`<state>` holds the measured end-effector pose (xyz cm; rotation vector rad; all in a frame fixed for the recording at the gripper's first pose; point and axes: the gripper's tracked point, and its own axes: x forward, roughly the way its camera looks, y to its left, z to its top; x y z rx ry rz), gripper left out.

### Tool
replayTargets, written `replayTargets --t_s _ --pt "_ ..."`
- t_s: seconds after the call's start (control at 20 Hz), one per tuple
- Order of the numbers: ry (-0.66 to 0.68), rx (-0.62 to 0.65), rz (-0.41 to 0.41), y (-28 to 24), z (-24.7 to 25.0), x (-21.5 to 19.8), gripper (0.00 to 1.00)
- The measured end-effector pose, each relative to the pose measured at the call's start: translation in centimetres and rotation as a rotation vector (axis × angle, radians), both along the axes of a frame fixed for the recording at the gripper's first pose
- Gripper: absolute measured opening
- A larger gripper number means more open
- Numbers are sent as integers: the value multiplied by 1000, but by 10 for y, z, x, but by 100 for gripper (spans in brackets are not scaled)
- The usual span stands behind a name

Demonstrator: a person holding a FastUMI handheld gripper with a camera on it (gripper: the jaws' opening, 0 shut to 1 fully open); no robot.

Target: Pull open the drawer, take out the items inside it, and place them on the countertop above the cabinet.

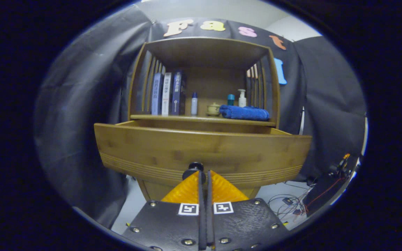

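Note:
The wooden cabinet's drawer [201, 150] stands pulled out toward me, and its wide front panel hides whatever lies inside. A dark round knob [193, 168] sits low on the middle of that panel. My gripper [205, 173] is shut, fingers nearly touching, with the tips right at the knob, which peeks out just above and left of them. The gap between the fingers is much narrower than the knob. The countertop [187, 118] runs above and behind the drawer.
On the countertop stand three books [168, 93], a small bottle [194, 103], a little lidded pot [213, 109], a folded blue towel [244, 112], a teal cup [230, 99] and a pump bottle [242, 98]. Cables [288, 202] lie on the floor at the right.

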<state>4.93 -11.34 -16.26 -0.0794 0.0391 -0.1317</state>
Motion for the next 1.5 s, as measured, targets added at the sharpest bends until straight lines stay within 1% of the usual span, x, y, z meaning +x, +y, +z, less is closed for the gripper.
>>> replayTargets --t_s 0.05,0.1,0.25,0.4,0.45,0.65,0.7,0.85,0.95,1.1,1.25,1.3,1.5 --pt "-12 7 15 3 1 -1 1" --pt "-12 15 5 1 1 -2 1" --pt "-8 37 14 1 5 -1 1" --pt "-41 48 40 8 32 -8 2" --pt "-43 57 50 11 40 -7 4" --pt "-24 60 49 19 63 -5 43" --pt "-11 69 68 28 70 -4 53" --pt "102 44 143 61 70 -9 81" --pt "82 16 184 77 94 -15 100" --pt "62 -48 170 81 118 -15 99" --pt "86 -46 165 80 132 -1 98" --pt "107 -41 169 79 133 7 98" --pt "219 -7 135 59 133 41 98"
